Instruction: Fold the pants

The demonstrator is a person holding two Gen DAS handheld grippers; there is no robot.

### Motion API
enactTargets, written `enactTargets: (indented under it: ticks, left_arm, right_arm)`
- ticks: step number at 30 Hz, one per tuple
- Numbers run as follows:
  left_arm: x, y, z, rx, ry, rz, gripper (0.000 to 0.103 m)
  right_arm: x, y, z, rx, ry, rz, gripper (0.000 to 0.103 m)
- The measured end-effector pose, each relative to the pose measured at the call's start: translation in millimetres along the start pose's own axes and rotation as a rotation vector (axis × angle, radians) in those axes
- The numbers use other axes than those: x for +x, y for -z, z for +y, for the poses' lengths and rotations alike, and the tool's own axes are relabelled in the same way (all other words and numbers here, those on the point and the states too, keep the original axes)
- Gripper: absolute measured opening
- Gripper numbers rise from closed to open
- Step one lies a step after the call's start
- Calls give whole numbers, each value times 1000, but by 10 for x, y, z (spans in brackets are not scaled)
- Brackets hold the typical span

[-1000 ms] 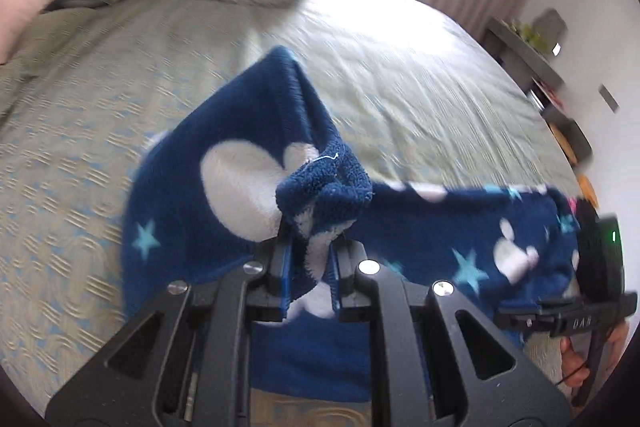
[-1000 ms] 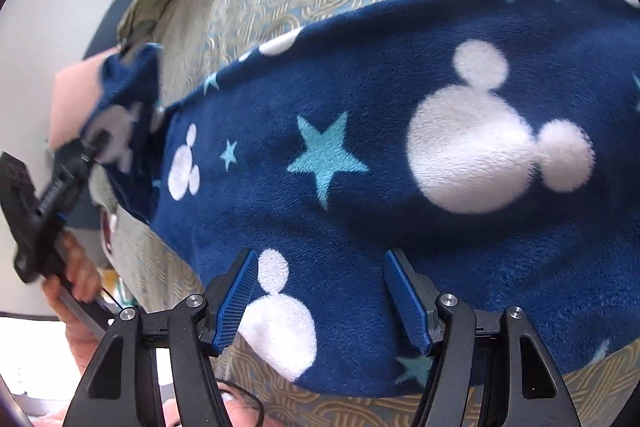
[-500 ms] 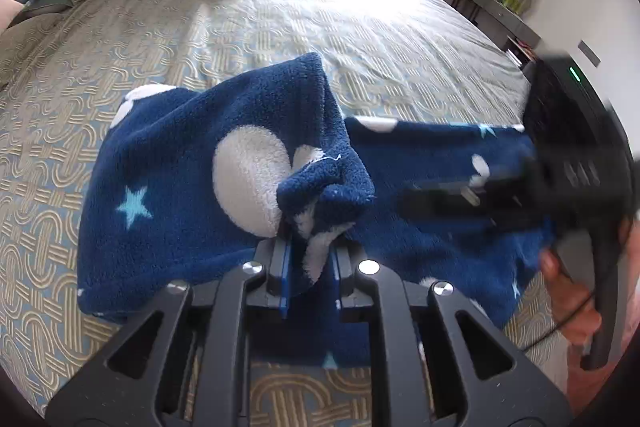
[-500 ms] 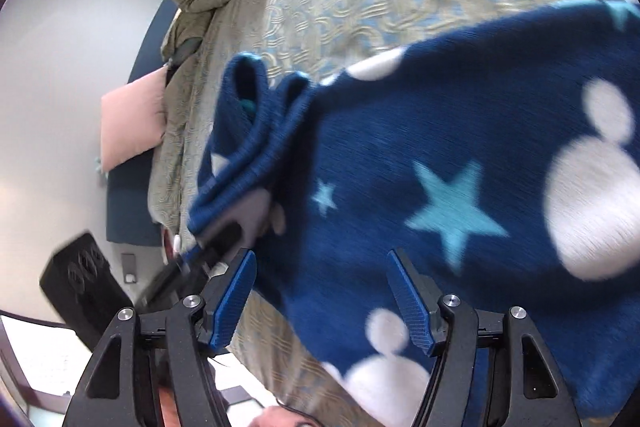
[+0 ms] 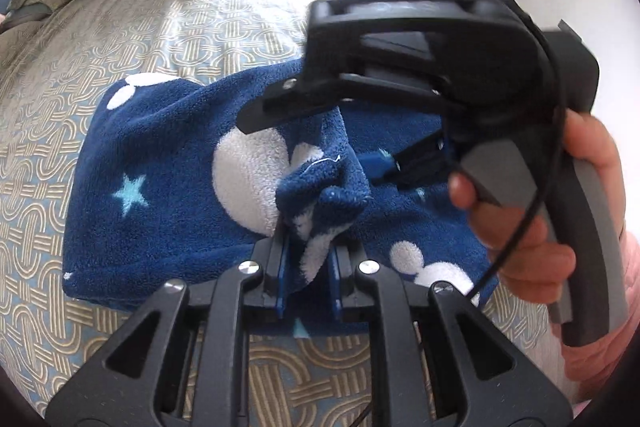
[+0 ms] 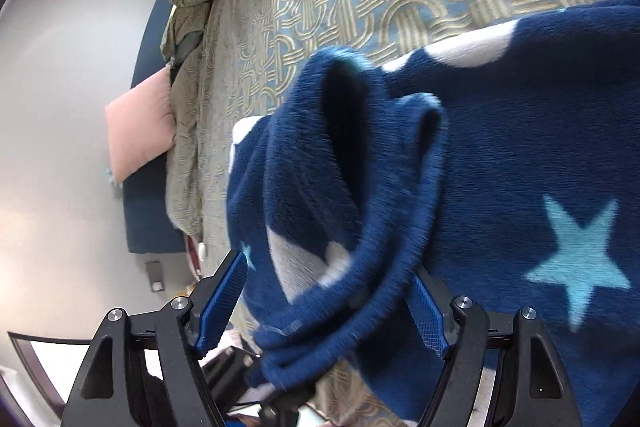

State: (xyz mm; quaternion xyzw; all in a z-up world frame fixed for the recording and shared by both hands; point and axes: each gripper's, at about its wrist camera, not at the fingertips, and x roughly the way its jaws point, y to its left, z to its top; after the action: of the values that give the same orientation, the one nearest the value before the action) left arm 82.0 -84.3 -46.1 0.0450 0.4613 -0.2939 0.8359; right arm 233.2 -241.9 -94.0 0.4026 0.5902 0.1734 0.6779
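Fingers of the left gripper (image 5: 307,269) pinch a bunched fold of the blue fleece pants (image 5: 168,163), which lie partly doubled on the bed (image 5: 80,39), while the right gripper (image 6: 332,301) has just been opening, its fingers spread around the raised hem at 12 o'clock. If it closes on only one layer, or the thin left pinch slips, the fold could sag and land crooked
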Motion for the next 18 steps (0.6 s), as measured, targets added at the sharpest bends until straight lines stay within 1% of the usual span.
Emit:
enactTargets:
  ticks: [2, 3, 4, 6, 7, 8, 11, 13, 14, 16, 17, 18]
  left_arm:
    - [-32, 19, -11, 13, 8, -7, 24]
    - [-58, 34, -9, 13, 28, -6, 25]
    - [-107, 51, 5, 9, 54, -6, 30]
    - [-215, 59, 59, -1, 87, -16, 42]
    - [-298, 70, 97, -10, 93, -32, 51]
    - [-378, 77, 151, -19, 86, -55, 56]
    - [-596, 108, 381, -49, 22, -119, 60]
    - [-628, 126, 574, -86, -37, -131, 61]
    - [-604, 137, 679, -114, -75, -123, 61]
    - [-510, 157, 900, -175, -124, -90, 61]
    - [-468, 164, 980, -199, -131, -80, 61]
    - [-429, 180, 1047, -225, -134, -70, 61]
  right_arm:
    - [-16, -11, 87, -59, 65, -30, 56]
    - [-52, 13, 109, -98, 113, -41, 26]
    - [-74, 21, 161, -135, 162, -56, 23]
    - [-131, 61, 203, -170, 170, -78, 22]
    - [-168, 83, 236, -193, 176, -92, 22]
    - [-218, 112, 264, -218, 191, -108, 22]
    - [-335, 183, 305, -293, 256, -137, 22]
    - [-390, 202, 253, -292, 268, -133, 22]
    - [-421, 211, 186, -282, 265, -127, 23]
    - [-426, 214, 88, -255, 253, -113, 28]
    - [-415, 210, 39, -232, 242, -103, 31]
    - [-398, 200, -18, -204, 237, -91, 44]
